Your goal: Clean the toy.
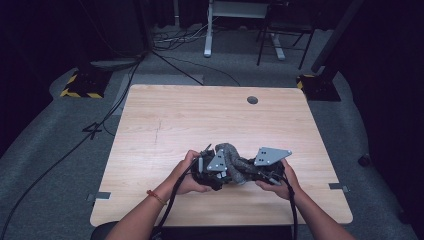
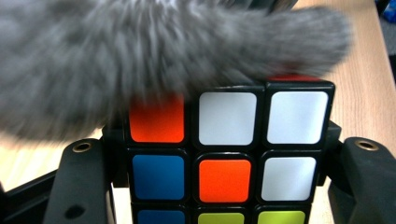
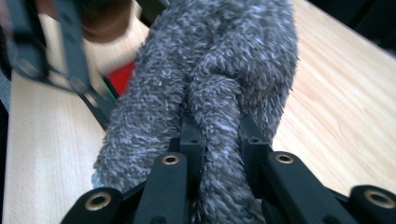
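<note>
Clamping a Rubik's cube point(image 2: 224, 158) squarely between its jaws, the left gripper point(image 1: 212, 172) sits near the table's point(image 1: 165, 120) front edge, and from it the fuzzy grey sock point(image 1: 235, 162) lies at about three o'clock, draped over the cube's top. The right gripper point(image 1: 265, 172), just beside it and the nearer tool to the sock's free length, has its jaws pinched together on a fold of that sock point(image 3: 219, 121), whose long axis runs away toward twelve o'clock in the right gripper view. Judging by this, the coming move turns on drawing the sock across the cube.
</note>
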The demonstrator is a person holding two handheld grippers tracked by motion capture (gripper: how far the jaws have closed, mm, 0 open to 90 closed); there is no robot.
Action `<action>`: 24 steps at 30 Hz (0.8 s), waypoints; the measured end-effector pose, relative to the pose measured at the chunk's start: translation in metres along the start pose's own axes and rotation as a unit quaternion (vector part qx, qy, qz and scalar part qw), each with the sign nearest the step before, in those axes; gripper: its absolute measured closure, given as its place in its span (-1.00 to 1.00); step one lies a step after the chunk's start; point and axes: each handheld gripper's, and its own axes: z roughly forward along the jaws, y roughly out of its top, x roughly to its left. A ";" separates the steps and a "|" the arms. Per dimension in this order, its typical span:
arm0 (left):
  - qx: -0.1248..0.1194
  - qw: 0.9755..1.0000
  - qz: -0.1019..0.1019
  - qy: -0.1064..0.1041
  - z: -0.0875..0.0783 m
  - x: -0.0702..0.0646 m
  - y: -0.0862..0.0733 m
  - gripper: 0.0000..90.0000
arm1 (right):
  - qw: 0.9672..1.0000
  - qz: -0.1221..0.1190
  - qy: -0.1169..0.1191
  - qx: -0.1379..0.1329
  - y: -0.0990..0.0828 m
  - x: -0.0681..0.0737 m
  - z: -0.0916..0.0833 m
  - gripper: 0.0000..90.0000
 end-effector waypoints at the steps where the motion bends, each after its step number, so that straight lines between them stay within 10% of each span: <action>1: 0.001 1.000 0.002 -0.002 0.002 -0.001 0.001 -0.26 | 1.000 0.003 0.006 -0.009 0.002 0.002 -0.001 0.70; 8: -0.028 1.000 0.001 0.006 -0.006 -0.001 0.003 -0.26 | 0.999 0.007 -0.032 0.005 -0.001 -0.006 -0.001 0.70; 15: -0.055 0.998 -0.008 0.008 -0.015 0.003 0.000 -0.26 | 0.998 0.055 -0.008 0.006 -0.018 -0.022 0.001 0.70; 24: -0.007 1.000 0.007 0.011 0.001 -0.002 0.000 -0.26 | 0.999 0.026 0.017 -0.021 -0.001 -0.003 -0.002 0.70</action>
